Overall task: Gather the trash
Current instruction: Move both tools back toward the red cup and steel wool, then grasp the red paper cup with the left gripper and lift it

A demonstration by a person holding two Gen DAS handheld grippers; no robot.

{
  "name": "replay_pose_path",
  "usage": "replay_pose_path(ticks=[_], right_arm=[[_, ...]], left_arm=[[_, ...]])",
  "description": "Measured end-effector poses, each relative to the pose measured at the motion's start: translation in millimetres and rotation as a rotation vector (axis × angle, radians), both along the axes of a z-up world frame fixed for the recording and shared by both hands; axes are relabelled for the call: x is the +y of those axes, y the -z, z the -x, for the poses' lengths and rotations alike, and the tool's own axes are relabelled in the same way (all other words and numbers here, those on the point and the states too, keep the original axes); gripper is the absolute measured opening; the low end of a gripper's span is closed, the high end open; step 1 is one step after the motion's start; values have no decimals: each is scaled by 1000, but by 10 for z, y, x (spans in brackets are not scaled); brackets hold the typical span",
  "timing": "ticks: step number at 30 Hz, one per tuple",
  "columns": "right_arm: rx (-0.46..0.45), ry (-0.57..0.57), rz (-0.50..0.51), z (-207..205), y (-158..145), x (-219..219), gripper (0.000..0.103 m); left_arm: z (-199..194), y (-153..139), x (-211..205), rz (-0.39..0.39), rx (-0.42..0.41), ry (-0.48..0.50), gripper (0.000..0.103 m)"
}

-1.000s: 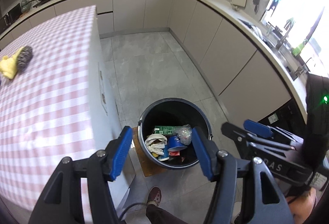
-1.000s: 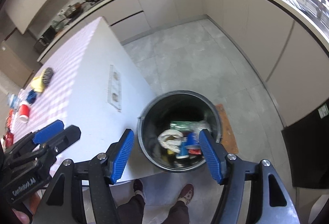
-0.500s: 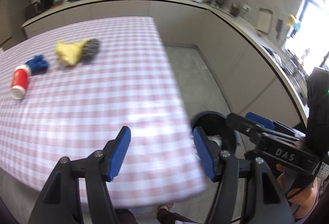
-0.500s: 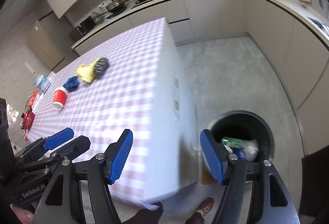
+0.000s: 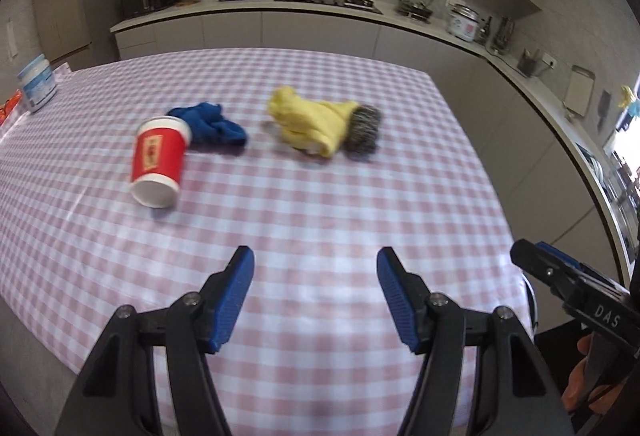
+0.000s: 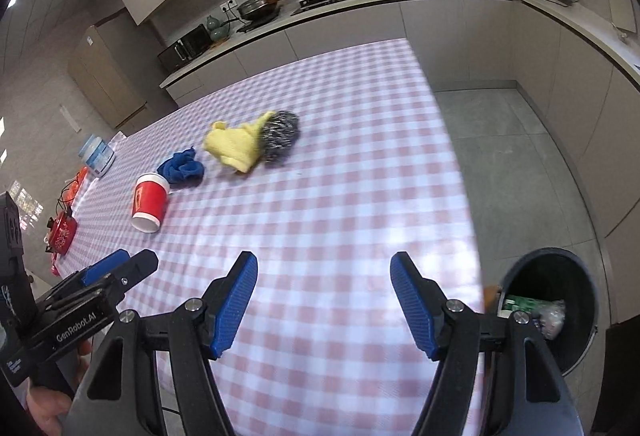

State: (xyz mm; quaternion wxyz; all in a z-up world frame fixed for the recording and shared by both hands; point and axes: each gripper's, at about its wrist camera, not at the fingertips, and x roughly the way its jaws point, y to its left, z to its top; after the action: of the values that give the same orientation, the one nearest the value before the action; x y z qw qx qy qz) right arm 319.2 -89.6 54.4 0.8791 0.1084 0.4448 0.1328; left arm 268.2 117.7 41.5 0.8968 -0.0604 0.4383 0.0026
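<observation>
Black trash bin (image 6: pixel 576 320) holding wrappers, red paper cup (image 5: pixel 158 161) tipped over, empty

My left gripper (image 5: pixel 312 288) had black angular arms with silver screw heads and ribbed blue finger pads (image 5: pixel 236 294). My right gripper (image 6: pixel 324 296) was built the same. White lettering marked their black bodies: "DAS" on the right one, "GenRobot.AI" on the left. Bare skin showed at the handles.
</observation>
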Motion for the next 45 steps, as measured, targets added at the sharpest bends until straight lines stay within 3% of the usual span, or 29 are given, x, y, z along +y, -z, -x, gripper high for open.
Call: replay_pose_path(ticks=[11,22,43,45], right_arm=[[18,-4,9,-374,145,737,71],[19,-31,22,-584,205,1261,71],[61,20,42,-1103,417,1343,71],[64,20,40,-1143,430,1347,71]], left_arm=[[-355,174,856,-32,13,-64,65],[-662,291,1284,-41,33,-77,65],[-1189,574,1537,-3,109,-86,65],[-1202,550,1544,-3,97,-88,69]])
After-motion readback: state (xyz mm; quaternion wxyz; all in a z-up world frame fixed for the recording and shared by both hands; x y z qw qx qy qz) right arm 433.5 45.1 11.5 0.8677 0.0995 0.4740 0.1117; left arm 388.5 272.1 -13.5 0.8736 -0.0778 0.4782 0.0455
